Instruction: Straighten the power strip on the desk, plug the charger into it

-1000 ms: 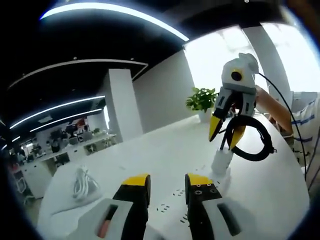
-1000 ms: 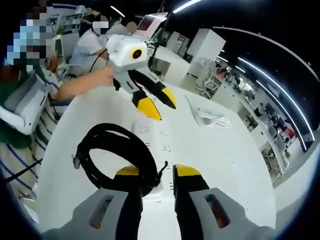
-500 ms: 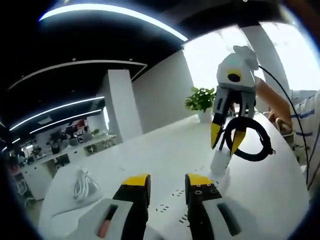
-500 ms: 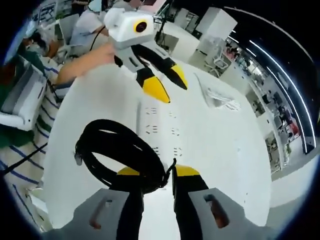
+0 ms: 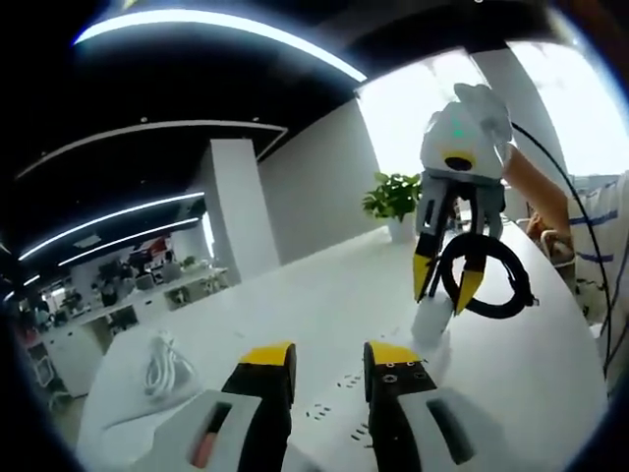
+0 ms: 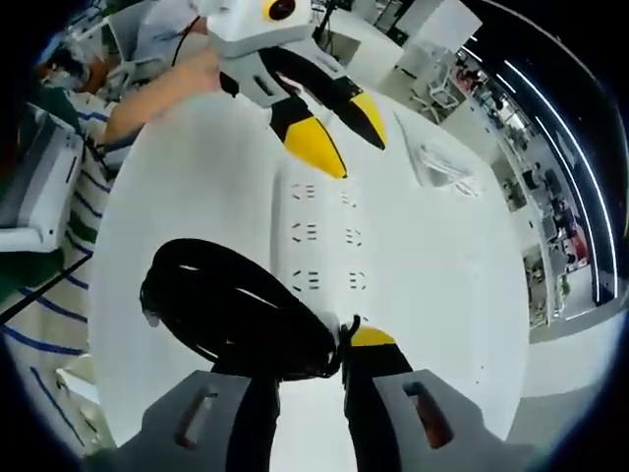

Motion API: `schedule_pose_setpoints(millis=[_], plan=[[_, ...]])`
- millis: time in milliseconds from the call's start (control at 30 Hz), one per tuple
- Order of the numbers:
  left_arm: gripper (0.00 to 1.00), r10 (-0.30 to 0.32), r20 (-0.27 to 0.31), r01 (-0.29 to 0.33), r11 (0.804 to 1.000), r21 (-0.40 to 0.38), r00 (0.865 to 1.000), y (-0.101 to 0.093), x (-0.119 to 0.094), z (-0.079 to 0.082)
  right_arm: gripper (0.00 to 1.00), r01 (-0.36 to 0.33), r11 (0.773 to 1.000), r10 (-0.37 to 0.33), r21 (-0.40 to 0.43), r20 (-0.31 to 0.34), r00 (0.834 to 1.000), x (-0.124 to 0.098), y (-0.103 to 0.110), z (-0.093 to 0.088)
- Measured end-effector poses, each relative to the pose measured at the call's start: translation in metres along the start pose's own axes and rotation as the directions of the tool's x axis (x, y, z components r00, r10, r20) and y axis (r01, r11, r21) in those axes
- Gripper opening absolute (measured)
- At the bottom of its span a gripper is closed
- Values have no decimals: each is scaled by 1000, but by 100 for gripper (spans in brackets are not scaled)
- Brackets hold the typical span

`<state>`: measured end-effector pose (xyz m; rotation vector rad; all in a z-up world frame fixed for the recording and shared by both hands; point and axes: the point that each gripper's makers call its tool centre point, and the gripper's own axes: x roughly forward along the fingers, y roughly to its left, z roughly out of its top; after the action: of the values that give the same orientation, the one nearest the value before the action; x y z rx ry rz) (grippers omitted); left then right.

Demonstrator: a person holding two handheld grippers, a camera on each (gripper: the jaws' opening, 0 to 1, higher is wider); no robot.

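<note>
The right claw (image 6: pixel 305 339), clamped on the charger (image 5: pixel 433 320), holds it just above the power strip (image 6: pixel 329 241) on the bench (image 6: pixel 187 187). The left claw (image 5: pixel 329 359) hovers with jaws apart. The strip looks straightened; plugging in remains.

A white desk (image 6: pixel 187 177) with a rounded edge carries everything here. A white power strip (image 6: pixel 329 241) lies flat along its middle, its rows of sockets facing up, one end reaching toward the far side of the right gripper view. To the right of the strip, farther out on the desk, lies a loose bundle of white cable (image 6: pixel 447 167); in the left gripper view the same white cable (image 5: pixel 162 364) sits at the near left. At the desk's far edge in that view stands a potted plant (image 5: pixel 393 202).
</note>
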<state>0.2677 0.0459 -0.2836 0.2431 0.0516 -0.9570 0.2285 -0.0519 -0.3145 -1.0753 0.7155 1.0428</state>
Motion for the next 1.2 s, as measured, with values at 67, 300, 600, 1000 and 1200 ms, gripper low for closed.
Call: schedule_pose_setpoints(millis=[67,300,600,1000,1200], plan=[[27,0,1,0,1000,2,1000,-1,0,0,23,-4,1000,4,-3,-8,1000,1,0,0],[27,-2,3,2,1000,4,1000,-2,0,2,23,-11,999,9,-30,-63,998,4,0,1],[27,-11,-7,12,1000,16,1000,-6,0,1,23,-93,982,66,-162,-164,984,8,2,0],[27,-14,-21,14,1000,18,1000,-11,2,-3,23,-257,966,249,-30,-162,955,12,-5,-1],[27,-14,-29,15,1000,28,999,-13,3,-3,23,-330,943,332,51,-53,942,10,-8,-5]])
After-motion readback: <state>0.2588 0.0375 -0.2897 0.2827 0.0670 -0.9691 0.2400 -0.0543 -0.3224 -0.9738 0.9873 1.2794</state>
